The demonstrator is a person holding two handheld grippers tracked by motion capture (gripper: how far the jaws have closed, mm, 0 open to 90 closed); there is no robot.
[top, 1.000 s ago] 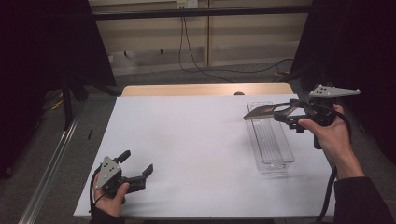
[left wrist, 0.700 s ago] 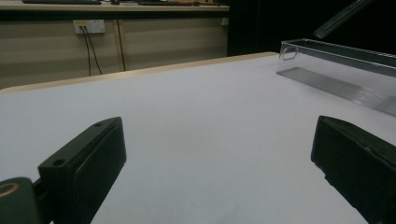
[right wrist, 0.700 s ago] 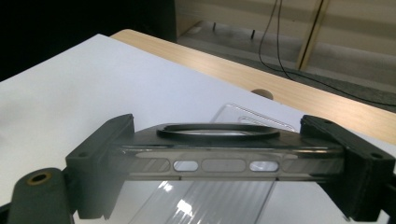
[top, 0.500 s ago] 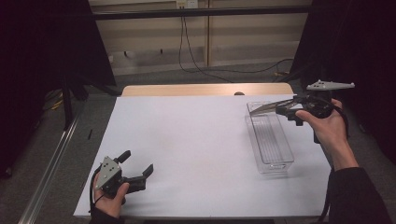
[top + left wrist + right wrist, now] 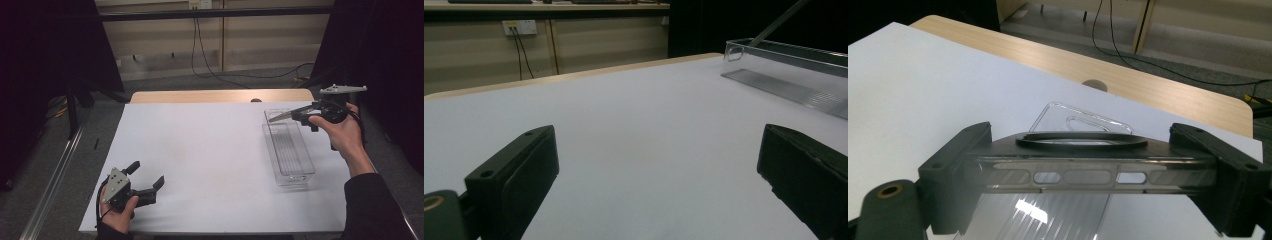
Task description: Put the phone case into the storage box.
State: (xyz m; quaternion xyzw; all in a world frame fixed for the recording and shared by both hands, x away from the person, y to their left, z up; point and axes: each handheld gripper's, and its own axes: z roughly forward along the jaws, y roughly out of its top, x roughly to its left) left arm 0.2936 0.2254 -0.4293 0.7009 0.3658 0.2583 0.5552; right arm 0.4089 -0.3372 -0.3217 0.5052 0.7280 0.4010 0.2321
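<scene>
The right tongs [image 5: 292, 114] grip a phone case [image 5: 1083, 160] across its width, one jaw on each long edge. The case is clear with a dark ring on its back, and slots are cut in its near edge. In the high view it is held roughly level, above the far end of a clear plastic tray [image 5: 305, 176]. The tray stands on the white sheet covering the counter [image 5: 200, 150], toward its right side. The left tongs [image 5: 146, 181] rest at the near left corner of the sheet, well apart from the tray, with jaws spread wide and nothing between them. In the left gripper view the tray [image 5: 774, 55] lies far off at the right. No brand, label or writing can be read on the case, the tray or either gripper.
</scene>
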